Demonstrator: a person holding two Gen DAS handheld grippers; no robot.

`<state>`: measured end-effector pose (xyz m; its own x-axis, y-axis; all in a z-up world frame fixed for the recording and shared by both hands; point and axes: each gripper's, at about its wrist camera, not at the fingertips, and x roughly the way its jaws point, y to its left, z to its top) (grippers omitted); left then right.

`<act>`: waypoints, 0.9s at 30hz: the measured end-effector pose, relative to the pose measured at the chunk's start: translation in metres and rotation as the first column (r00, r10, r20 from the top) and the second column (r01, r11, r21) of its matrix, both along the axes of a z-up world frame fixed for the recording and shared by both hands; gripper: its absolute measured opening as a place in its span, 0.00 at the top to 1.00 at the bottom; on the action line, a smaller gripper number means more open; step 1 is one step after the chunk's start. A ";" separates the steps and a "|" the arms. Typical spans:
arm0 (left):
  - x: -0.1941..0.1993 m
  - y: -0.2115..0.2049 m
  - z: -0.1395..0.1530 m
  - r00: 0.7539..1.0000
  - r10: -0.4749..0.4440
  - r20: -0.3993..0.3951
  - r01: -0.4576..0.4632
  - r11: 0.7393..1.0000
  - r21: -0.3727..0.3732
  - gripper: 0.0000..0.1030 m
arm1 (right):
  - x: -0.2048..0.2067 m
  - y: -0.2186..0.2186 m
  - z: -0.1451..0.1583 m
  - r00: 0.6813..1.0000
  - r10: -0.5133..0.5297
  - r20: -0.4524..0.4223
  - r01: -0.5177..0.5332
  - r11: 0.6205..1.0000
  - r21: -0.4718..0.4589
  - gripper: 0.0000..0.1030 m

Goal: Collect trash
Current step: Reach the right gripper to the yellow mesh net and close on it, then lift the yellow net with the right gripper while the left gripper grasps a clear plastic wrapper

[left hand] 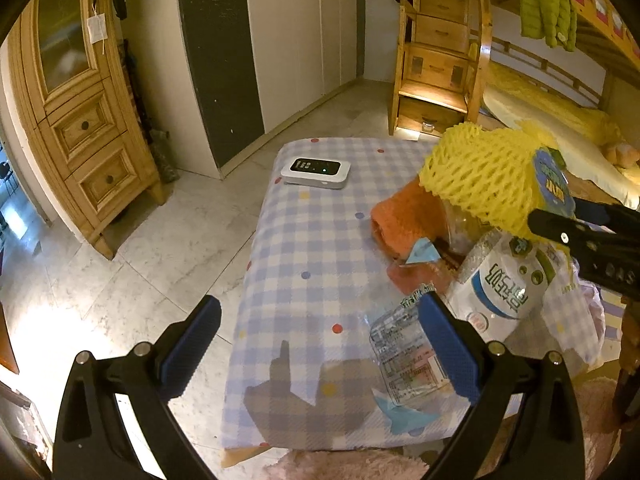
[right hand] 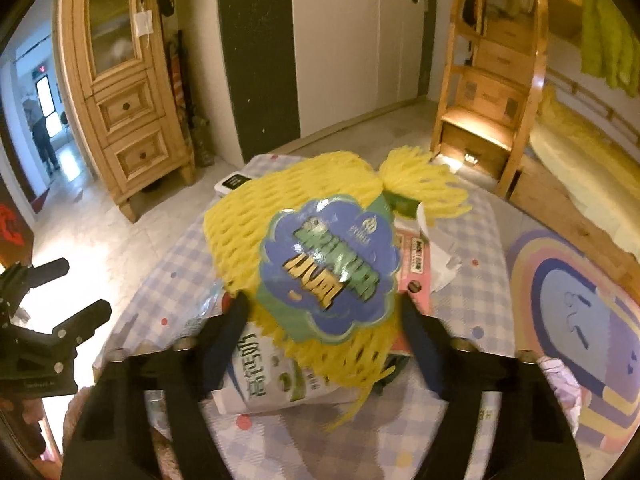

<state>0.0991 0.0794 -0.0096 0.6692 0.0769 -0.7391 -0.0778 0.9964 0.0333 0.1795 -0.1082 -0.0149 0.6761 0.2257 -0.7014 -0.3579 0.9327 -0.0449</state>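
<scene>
A yellow foam fruit net point(right hand: 256, 220) with a blue-green label point(right hand: 332, 268) sits between the fingers of my right gripper point(right hand: 324, 304), which is shut on it above the checked table point(right hand: 472, 240). The net also shows in the left wrist view point(left hand: 480, 172). My left gripper point(left hand: 320, 344) is open and empty over the table's left front. By its right finger lies a clear plastic wrapper point(left hand: 404, 360). A white plastic package point(left hand: 500, 280), an orange foam net point(left hand: 404, 220) and blue scraps point(left hand: 404, 412) lie on the table.
A small white device point(left hand: 316, 170) lies at the table's far end. A wooden cabinet point(left hand: 80, 120) stands to the left, a bunk bed with stair drawers point(left hand: 440, 60) to the right. A rainbow rug point(right hand: 572, 300) lies right of the table. A pink card point(right hand: 416, 264) lies under the net.
</scene>
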 end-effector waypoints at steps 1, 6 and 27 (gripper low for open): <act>0.000 0.000 0.000 1.000 0.000 0.000 0.000 1.000 0.001 0.07 | 0.001 -0.003 -0.001 1.000 0.001 -0.004 -0.001 1.000 0.003 0.50; -0.004 -0.003 0.001 1.000 0.003 -0.001 -0.003 1.000 0.006 0.07 | -0.005 -0.002 0.010 0.999 0.010 0.054 -0.011 1.000 0.004 0.78; -0.040 -0.083 -0.042 0.983 -0.180 -0.032 0.182 0.982 0.049 0.14 | -0.091 -0.082 0.060 0.942 -0.192 0.274 0.190 0.981 0.034 0.84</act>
<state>0.0587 -0.0035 -0.0515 0.6553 -0.0051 -0.7554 0.1054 0.9908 0.0848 0.0886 -0.1900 0.0452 0.8733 0.0778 -0.4809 -0.1478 0.9830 -0.1093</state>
